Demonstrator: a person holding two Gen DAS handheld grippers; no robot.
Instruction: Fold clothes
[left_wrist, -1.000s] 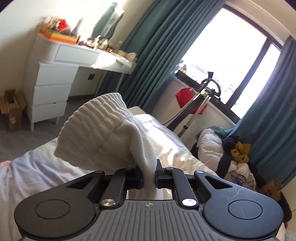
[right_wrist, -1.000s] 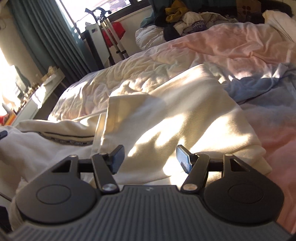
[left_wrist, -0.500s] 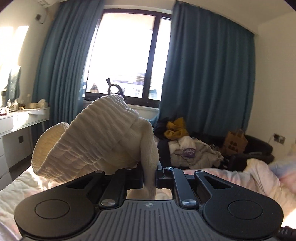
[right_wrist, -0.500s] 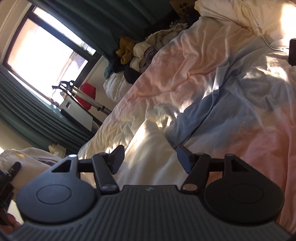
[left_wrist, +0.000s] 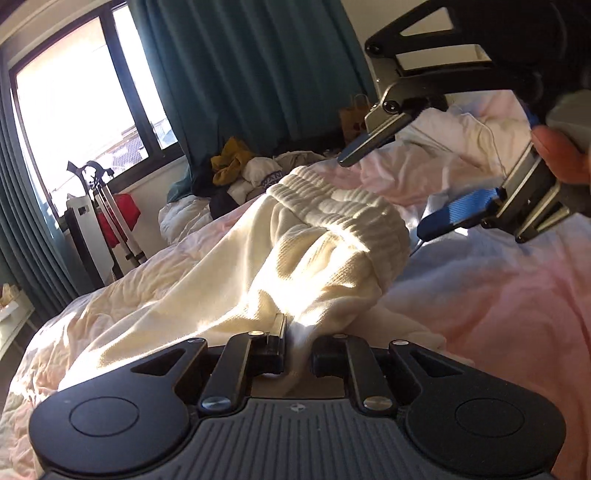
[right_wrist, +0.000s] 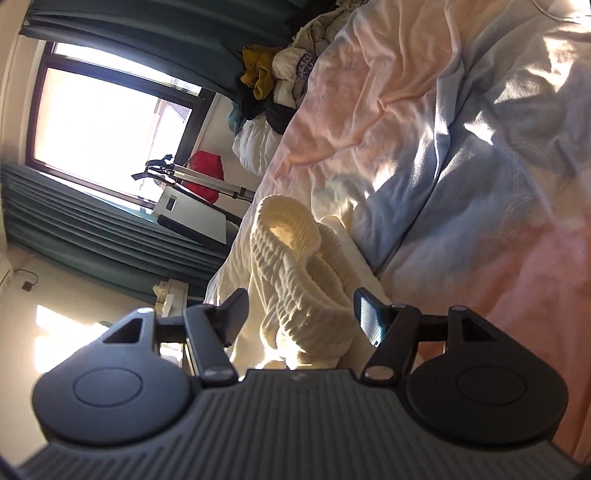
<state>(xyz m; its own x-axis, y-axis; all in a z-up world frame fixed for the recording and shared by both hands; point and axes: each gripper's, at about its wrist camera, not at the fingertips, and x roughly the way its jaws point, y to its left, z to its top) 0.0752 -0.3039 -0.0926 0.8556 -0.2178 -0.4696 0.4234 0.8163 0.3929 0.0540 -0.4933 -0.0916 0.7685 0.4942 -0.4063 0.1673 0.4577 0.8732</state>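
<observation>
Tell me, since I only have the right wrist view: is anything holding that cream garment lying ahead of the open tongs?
Observer: Yes. The left tongs have a bunch of the cream garment between them, and their jaws are opening.
Reviewer: Where do the right tongs sit from that side?
Observer: The right tongs hover open over the ribbed waistband. I cannot tell whether they touch it.
Reviewer: Anything else I miss?
Observer: A brown paper bag stands by the teal curtain, beyond the bed.
</observation>
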